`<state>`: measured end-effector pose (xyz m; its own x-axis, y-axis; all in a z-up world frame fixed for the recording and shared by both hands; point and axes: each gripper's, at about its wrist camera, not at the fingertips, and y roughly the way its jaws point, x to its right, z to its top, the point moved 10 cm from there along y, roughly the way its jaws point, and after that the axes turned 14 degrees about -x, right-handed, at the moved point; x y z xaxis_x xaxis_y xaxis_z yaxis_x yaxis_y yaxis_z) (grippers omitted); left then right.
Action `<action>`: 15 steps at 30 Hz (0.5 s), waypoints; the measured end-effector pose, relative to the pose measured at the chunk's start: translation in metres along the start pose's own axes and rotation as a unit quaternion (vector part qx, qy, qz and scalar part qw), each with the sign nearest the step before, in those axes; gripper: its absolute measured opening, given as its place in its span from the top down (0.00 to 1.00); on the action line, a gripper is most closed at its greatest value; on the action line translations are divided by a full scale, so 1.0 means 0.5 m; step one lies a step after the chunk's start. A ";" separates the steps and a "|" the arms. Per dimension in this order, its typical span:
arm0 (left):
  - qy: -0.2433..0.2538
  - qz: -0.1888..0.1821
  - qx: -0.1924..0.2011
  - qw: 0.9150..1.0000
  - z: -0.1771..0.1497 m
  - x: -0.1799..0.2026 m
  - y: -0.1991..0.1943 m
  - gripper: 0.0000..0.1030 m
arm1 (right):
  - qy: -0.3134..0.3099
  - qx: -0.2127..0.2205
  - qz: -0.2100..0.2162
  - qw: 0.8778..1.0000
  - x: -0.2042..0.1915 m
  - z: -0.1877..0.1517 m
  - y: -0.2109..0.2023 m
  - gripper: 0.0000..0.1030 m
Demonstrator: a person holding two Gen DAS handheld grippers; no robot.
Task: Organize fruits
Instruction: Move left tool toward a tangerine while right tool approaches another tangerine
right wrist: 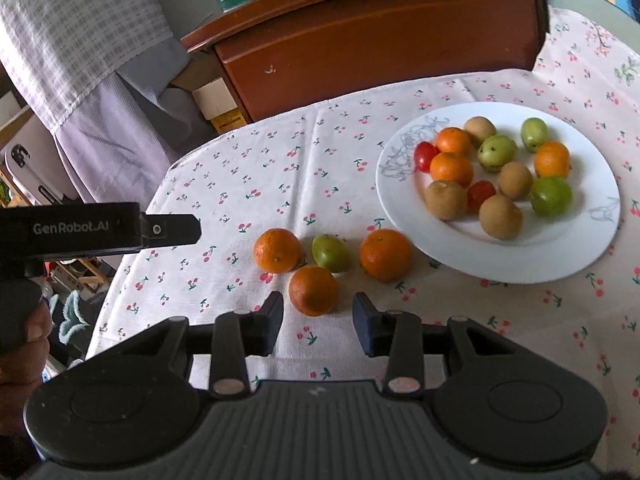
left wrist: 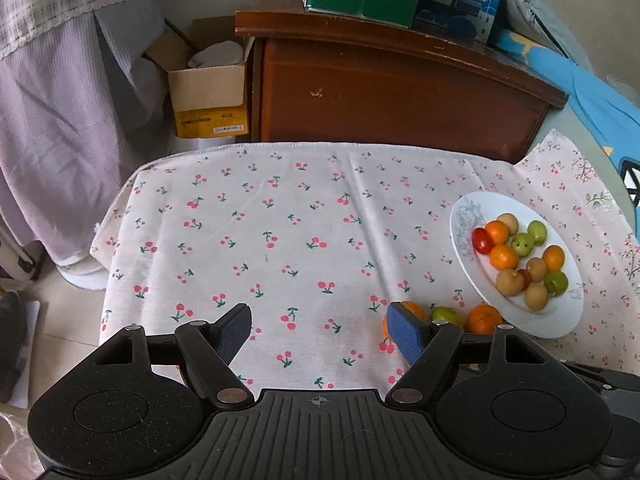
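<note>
Mostly sorted already: a dozen small fruits heaped on the white plate [right wrist: 520,256] at right of the right wrist view, smooth glazed porcelain with a faint grey sketch on its rim. Still loose on the cherry-print tablecloth [right wrist: 248,184], lower centre: three dimpled, matte tangerines, nearest one [right wrist: 313,290], plus one glossy green fruit [right wrist: 330,253]. Right gripper [right wrist: 318,322] partly open, empty, jaws straddling the gap just below the nearest tangerine, not touching. Left gripper [left wrist: 320,336] spread wide over bare cloth, gripping nothing, blue ribbed pad [left wrist: 406,334] beside the loose fruit. Four pieces left, likely.
</note>
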<state>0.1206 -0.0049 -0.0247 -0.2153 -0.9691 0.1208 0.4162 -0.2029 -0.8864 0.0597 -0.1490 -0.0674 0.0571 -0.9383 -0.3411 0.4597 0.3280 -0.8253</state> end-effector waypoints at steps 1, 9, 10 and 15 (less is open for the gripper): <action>-0.001 0.000 -0.001 1.000 0.001 0.000 0.003 0.27 | -0.005 0.002 -0.005 1.000 -0.002 0.002 0.003 0.62; -0.002 -0.002 -0.008 1.000 0.000 0.002 0.021 0.27 | -0.029 0.004 -0.027 0.999 -0.009 0.007 0.030 0.62; 0.001 -0.003 -0.008 1.000 -0.001 0.004 0.023 0.27 | -0.033 0.007 -0.028 0.999 -0.010 0.008 0.030 0.62; 0.027 0.002 -0.001 1.000 -0.004 0.021 0.026 0.27 | -0.044 0.003 -0.028 0.999 -0.017 0.003 0.030 0.71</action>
<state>0.1222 -0.0174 -0.0359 -0.2606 -0.9610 0.0925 0.4157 -0.1982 -0.8876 0.0674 -0.1365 -0.0760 0.1094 -0.9612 -0.2533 0.4703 0.2746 -0.8387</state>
